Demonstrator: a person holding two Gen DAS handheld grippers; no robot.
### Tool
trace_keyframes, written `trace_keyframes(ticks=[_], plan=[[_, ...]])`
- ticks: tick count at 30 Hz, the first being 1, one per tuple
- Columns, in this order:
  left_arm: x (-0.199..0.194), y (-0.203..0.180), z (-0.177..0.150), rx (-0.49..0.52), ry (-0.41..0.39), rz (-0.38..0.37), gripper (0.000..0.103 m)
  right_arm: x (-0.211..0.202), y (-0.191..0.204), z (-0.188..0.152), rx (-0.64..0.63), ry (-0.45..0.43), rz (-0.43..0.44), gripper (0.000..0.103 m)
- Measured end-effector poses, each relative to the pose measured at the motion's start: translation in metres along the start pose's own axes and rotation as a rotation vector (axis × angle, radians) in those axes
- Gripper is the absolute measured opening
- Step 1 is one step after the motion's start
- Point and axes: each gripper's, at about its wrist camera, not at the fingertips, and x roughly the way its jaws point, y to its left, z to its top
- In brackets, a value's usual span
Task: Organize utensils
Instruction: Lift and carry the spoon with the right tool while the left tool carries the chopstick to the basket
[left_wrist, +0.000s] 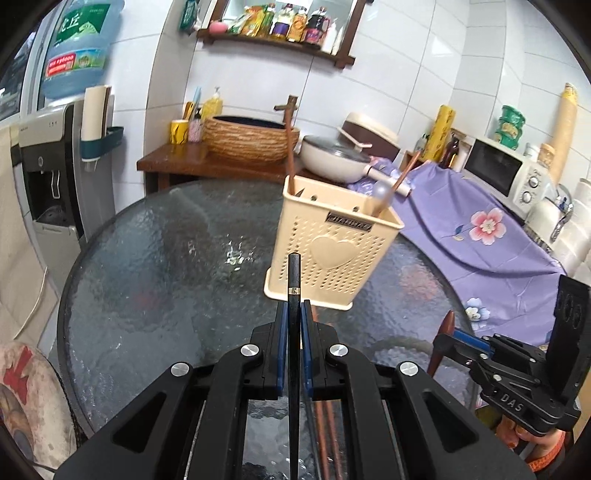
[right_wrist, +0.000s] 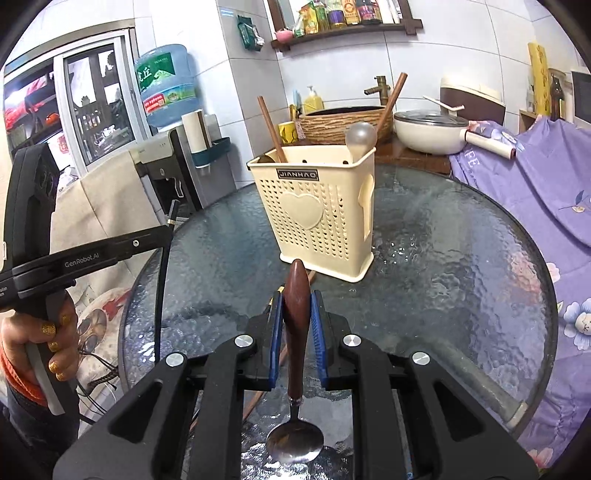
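The black chopstick's (left_wrist: 294, 332) lower end was cut off at the frame bottom; clamped upright in the left hand-held gripper (left_wrist: 294, 314). The brown-handled steel spoon (right_wrist: 295, 350), bowl nearest the camera, was clamped lengthwise in the right hand-held gripper (right_wrist: 297, 306), handle pointing toward the cream perforated plastic holder (right_wrist: 317, 210) on the tabletop (right_wrist: 443, 258).

A utensil holder (left_wrist: 334, 247) stands upright on the round table (left_wrist: 155, 266), toward its far side. In it are two chopsticks (right_wrist: 272, 130) and a spoon (right_wrist: 361, 137), standing up above the rim. Before the holder, the left hand-held gripper (left_wrist: 294, 314) has a chopstick (left_wrist: 294, 280) between its jaws, and to its right the right hand-held gripper (right_wrist: 296, 306) has a spoon handle (right_wrist: 296, 291) between its jaws, bowl toward the camera. Two more chopsticks (left_wrist: 327, 424) lie on the table under the left hand-held gripper. Behind the table a counter (left_wrist: 177, 160) carries a basin (left_wrist: 251, 138) and a pan (left_wrist: 332, 155).
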Motion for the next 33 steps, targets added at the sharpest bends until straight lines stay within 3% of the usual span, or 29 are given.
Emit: trace_keyframes(ticks=[14, 33], plan=[[-0.041, -0.01, 0.008, 0.041, -0.084, -0.031, 0.007, -0.029, 0.006, 0.009, -0.015, -0.061, 0.009, 0.016], [-0.052, -0.018, 0.039, 0.083, -0.128, -0.047, 0.007, -0.034, 0.011, 0.042, -0.055, -0.092, 0.015, 0.016]])
